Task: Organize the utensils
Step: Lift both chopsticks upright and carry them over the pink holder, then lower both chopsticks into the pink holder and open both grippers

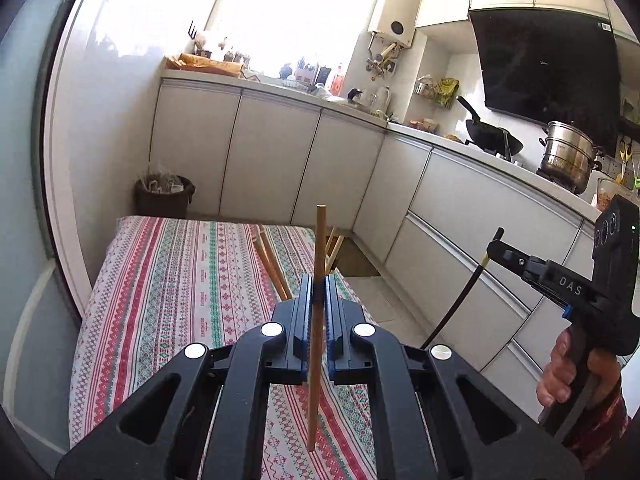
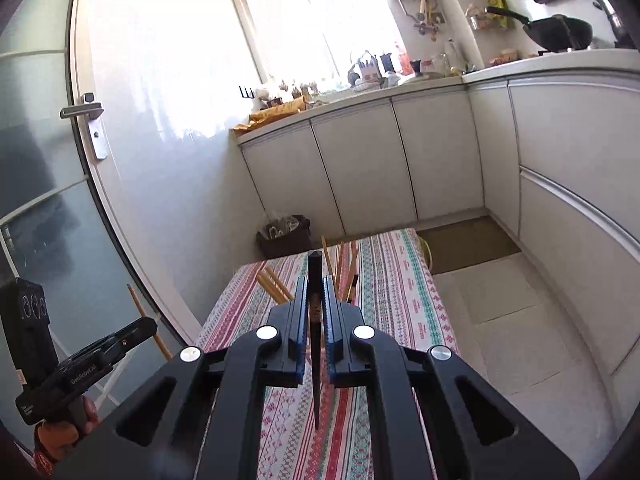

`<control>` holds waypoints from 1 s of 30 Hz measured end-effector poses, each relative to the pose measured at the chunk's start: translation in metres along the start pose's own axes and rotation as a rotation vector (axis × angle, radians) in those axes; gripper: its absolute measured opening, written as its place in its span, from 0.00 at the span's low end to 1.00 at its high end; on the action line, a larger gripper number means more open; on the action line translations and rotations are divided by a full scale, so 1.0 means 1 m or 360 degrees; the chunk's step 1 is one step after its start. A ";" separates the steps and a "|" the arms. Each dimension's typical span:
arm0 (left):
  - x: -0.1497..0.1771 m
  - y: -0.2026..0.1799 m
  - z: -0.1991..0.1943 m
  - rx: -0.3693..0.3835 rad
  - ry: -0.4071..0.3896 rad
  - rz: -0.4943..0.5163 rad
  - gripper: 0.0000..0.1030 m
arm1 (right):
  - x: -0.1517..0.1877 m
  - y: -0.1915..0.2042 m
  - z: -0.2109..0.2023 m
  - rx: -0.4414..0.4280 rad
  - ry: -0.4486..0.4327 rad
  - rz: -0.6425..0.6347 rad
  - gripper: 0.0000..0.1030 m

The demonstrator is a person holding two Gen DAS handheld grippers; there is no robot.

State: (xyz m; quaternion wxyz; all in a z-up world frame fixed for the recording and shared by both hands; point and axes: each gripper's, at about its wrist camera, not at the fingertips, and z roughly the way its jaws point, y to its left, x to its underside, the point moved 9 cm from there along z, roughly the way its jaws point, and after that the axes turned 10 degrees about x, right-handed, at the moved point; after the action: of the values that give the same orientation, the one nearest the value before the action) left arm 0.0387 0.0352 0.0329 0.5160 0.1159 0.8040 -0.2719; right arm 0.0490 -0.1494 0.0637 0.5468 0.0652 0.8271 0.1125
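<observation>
I am holding a wooden chopstick [image 1: 318,264] upright in my left tongs [image 1: 319,292], which are pinching it above the bench [image 1: 160,288]. My right tongs [image 2: 316,300] are pinching a black chopstick [image 2: 314,276], also upright. More wooden chopsticks [image 1: 272,264] are lying loose on the bench's striped cloth, beyond both tongs. My right hand [image 1: 576,372] is gripping its handle at the frame's edge.

Two close wrist views, both over the striped table [image 1: 168,280].
</observation>
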 end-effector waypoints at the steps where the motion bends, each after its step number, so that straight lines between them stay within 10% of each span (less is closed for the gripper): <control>1: -0.006 -0.001 -0.001 -0.0001 -0.0020 0.0011 0.05 | -0.009 0.002 0.002 -0.0005 -0.0027 0.0008 0.07; 10: -0.067 -0.008 0.008 0.0006 -0.0161 0.0101 0.05 | -0.048 0.006 0.063 0.0031 -0.0145 0.0017 0.07; 19: -0.114 -0.007 0.042 0.0036 -0.0255 0.0181 0.05 | 0.000 0.007 0.164 -0.0008 -0.0005 -0.0019 0.07; 30: -0.098 0.008 0.118 0.0081 -0.0134 0.0119 0.05 | 0.008 -0.022 0.157 0.0045 -0.0013 0.0042 0.42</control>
State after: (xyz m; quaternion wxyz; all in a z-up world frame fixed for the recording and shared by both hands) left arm 0.1758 -0.0149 0.0805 0.5561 0.1476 0.7695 -0.2774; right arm 0.1907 -0.1509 -0.0083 0.5477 0.0843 0.8254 0.1079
